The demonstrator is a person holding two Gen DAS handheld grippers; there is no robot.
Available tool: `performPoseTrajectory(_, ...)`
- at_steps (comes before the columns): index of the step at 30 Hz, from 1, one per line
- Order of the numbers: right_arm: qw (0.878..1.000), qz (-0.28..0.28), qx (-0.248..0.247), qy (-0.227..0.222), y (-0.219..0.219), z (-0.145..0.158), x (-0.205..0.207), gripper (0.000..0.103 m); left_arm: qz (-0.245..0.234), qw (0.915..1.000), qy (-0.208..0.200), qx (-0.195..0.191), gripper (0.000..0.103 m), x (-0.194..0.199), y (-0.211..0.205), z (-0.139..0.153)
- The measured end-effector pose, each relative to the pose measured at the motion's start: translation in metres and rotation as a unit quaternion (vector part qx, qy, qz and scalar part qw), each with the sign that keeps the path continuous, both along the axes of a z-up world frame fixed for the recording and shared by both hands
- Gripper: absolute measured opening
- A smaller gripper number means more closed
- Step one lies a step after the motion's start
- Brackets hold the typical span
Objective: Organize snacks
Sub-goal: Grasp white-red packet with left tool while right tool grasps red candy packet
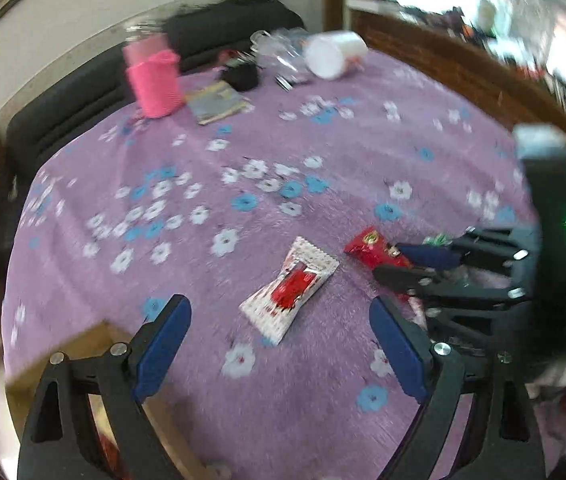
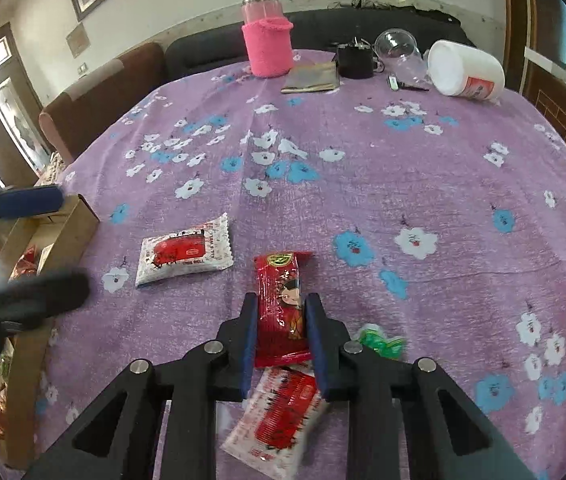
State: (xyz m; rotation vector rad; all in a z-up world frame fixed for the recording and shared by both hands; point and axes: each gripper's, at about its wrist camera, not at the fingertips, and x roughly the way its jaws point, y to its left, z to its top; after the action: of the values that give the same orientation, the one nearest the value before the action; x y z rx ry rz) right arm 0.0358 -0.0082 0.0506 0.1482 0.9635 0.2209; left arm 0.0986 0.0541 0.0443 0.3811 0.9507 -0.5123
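My right gripper [image 2: 281,303] is shut on a red snack packet [image 2: 279,280], its blue pads pressing both long edges just above the purple flowered tablecloth [image 2: 363,184]. Under it lie a second white-and-red packet [image 2: 279,416] and a green sweet [image 2: 381,344]. My left gripper [image 1: 279,314] stands open and low over the cloth. A white-and-red packet [image 1: 291,292] lies flat between and just ahead of its fingertips, untouched. In the left wrist view the right gripper [image 1: 397,264] shows at the right, holding the red packet [image 1: 369,246]. The right wrist view shows the left gripper [image 2: 39,248] beside the box.
An open cardboard box [image 2: 81,220] with snacks inside stands at the table's left edge. At the far side are a jar in a pink knitted sleeve [image 2: 267,46], a grey booklet [image 2: 311,78], a black object [image 2: 355,62], a clear cup [image 2: 399,54] and a tipped white tub [image 2: 465,70].
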Motion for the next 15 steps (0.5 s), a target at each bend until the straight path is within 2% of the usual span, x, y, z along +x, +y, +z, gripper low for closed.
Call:
performPoseTrajectory(6,0.999,-0.008,0.048,-0.002,-0.015,0.01,-0.003,0.021,-0.05,0.9971,0.019,0.055,0.09,0.013,-0.022,-0.031)
performPoseTrajectory(12,0.997,-0.003,0.083,-0.008,-0.019,0.019,-0.007,0.022,-0.069,0.9946,0.047,0.061,0.09,0.028,-0.032,-0.052)
performPoseTrajectory(15,0.996,-0.008,0.091,-0.003,-0.022,0.018,-0.007,0.022,-0.073,0.9936,0.083,0.025,0.073,0.032,-0.03,-0.052)
